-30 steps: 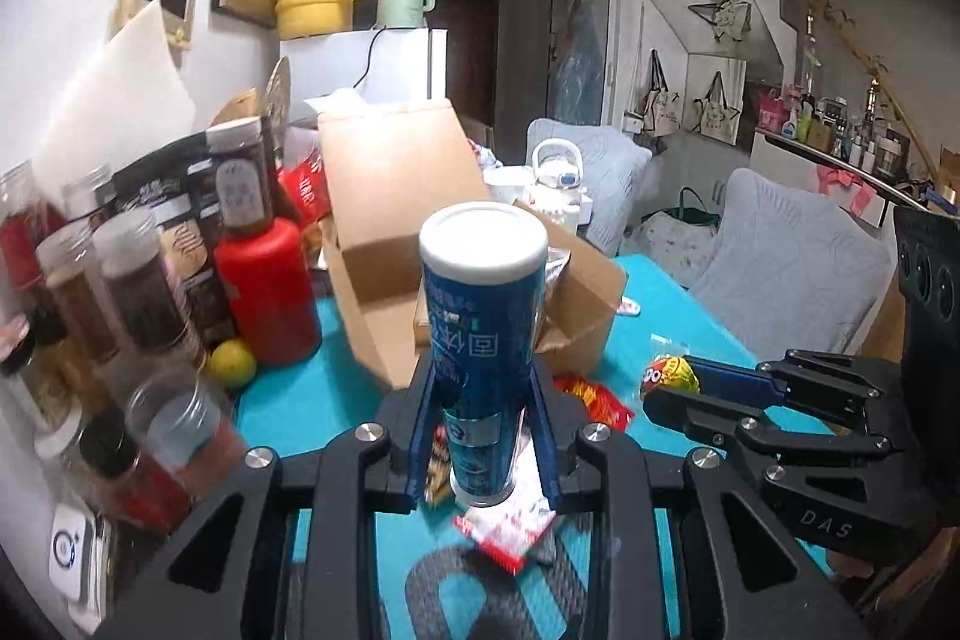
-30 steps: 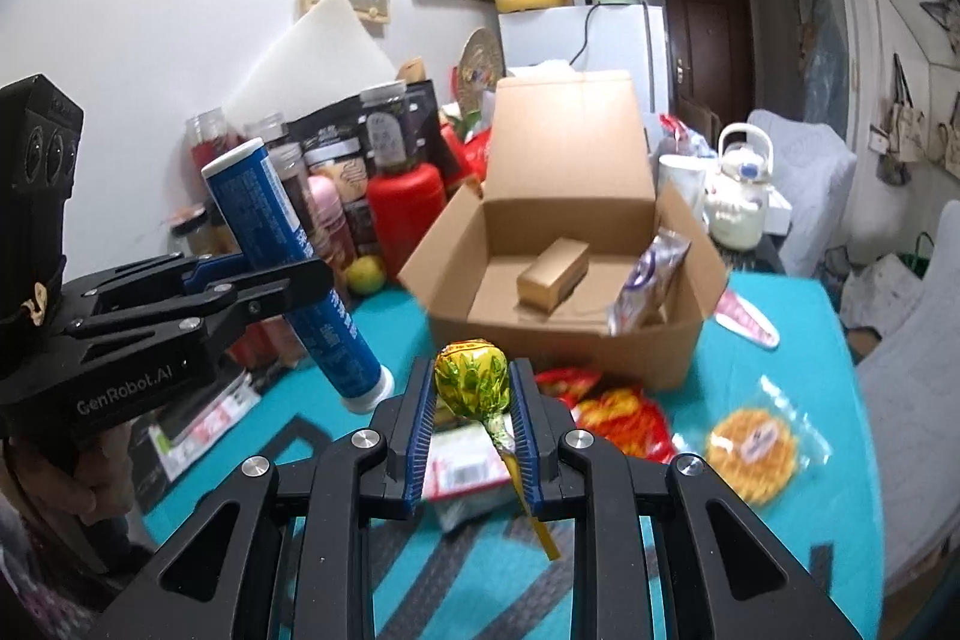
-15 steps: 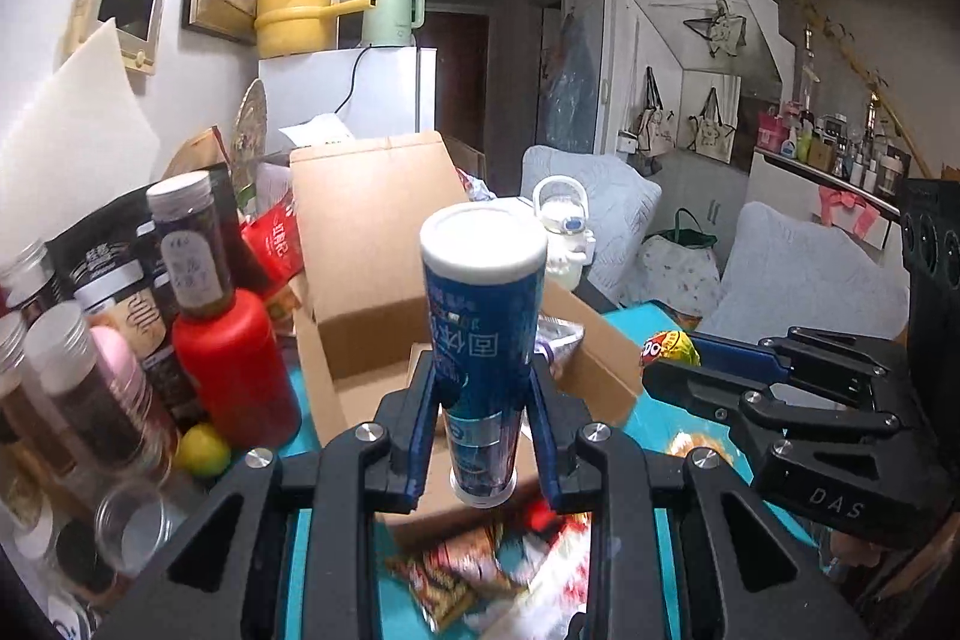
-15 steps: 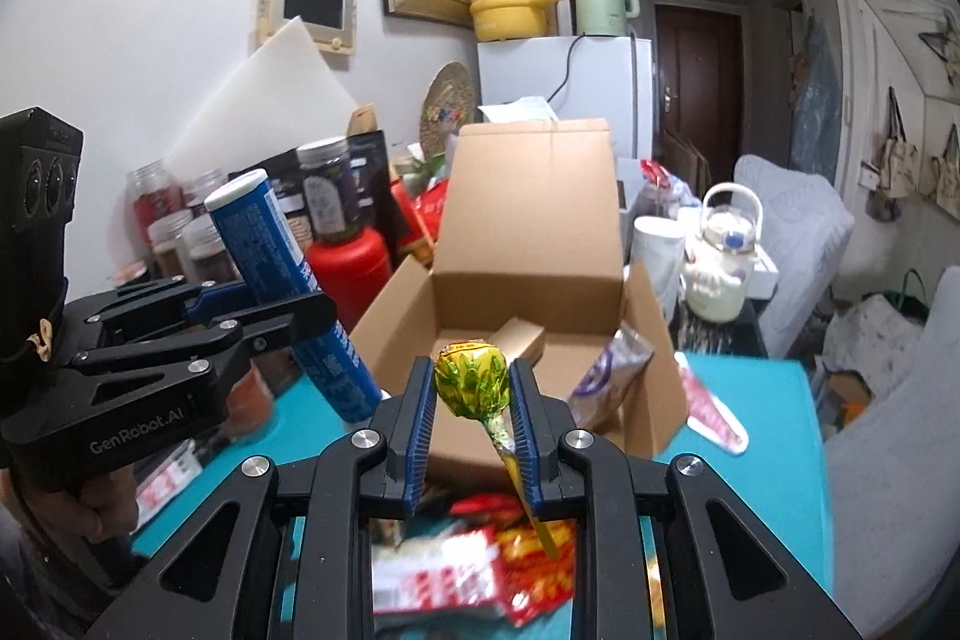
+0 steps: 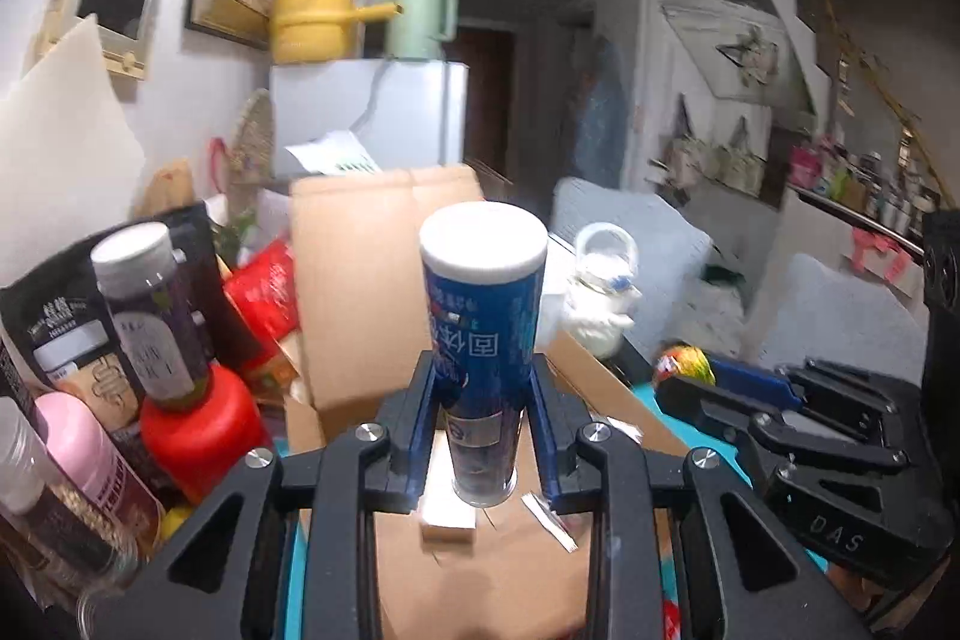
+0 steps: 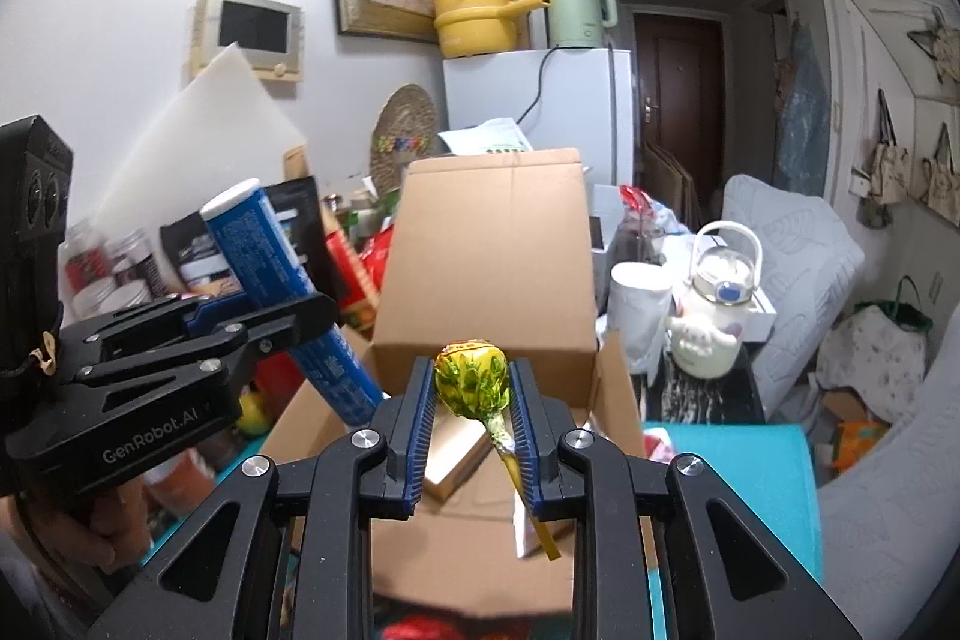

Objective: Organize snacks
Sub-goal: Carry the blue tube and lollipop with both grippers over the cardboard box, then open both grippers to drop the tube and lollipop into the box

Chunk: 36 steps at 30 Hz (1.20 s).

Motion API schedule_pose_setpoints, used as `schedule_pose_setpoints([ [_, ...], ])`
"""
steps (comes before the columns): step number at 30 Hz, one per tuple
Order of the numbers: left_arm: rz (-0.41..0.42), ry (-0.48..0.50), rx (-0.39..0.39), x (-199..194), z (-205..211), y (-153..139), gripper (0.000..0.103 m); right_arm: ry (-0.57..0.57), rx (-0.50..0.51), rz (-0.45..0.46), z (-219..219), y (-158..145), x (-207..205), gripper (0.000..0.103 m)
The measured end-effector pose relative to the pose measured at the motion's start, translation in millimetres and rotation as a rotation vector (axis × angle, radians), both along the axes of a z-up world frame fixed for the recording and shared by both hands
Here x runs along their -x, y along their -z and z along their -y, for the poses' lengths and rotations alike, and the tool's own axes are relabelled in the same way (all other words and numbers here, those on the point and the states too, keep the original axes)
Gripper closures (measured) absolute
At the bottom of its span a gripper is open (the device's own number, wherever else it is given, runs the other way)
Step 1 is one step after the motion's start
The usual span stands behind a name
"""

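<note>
Left wrist view smeared throughout by motion blur; lettering on blue tube (image 5: 483, 334) only partly legible, lower end of tube dark and indistinct. Floor of cardboard box (image 5: 384, 274) mostly hidden behind black linkage of left gripper (image 5: 483, 436). Jars (image 5: 72, 460) at left edge cut off by frame, labels unreadable. Right wrist view: lollipop (image 6: 473, 381) stick tip lost against box interior; hand (image 6: 90, 526) at lower left cropped and shadowed; shelf items far right too small to identify
</note>
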State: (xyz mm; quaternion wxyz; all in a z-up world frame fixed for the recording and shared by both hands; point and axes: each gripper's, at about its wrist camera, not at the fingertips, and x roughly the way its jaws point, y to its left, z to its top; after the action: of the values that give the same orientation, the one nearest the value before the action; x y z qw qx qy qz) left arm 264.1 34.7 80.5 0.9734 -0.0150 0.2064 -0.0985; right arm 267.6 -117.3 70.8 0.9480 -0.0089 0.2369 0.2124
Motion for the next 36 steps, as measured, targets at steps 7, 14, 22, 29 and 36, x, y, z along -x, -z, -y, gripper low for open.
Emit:
schedule_pose_setpoints([
  [7, -0.023, -0.026, -0.01, -31.0, -0.5, 12.5, 0.075, 0.057, -0.048, -0.048, 4.6, 14.2, -39.1, 0.079],
  [14, -0.115, -0.029, -0.064, -61.5, 2.6, 42.2, 0.075, 0.083, 0.0, -0.104, 2.8, 40.6, -69.1, 0.079],
  [22, -0.25, -0.026, -0.093, -86.6, 7.9, 78.5, 0.075, 0.088, 0.036, -0.186, 1.2, 68.3, -85.2, 0.079],
  [29, -0.281, -0.072, -0.136, -95.5, 7.0, 89.2, 0.075, 0.113, 0.063, -0.214, 2.3, 79.1, -92.5, 0.079],
  [36, -0.303, -0.105, -0.157, -100.2, 4.6, 90.6, 0.074, 0.122, 0.08, -0.25, -2.9, 86.8, -98.8, 0.078],
])
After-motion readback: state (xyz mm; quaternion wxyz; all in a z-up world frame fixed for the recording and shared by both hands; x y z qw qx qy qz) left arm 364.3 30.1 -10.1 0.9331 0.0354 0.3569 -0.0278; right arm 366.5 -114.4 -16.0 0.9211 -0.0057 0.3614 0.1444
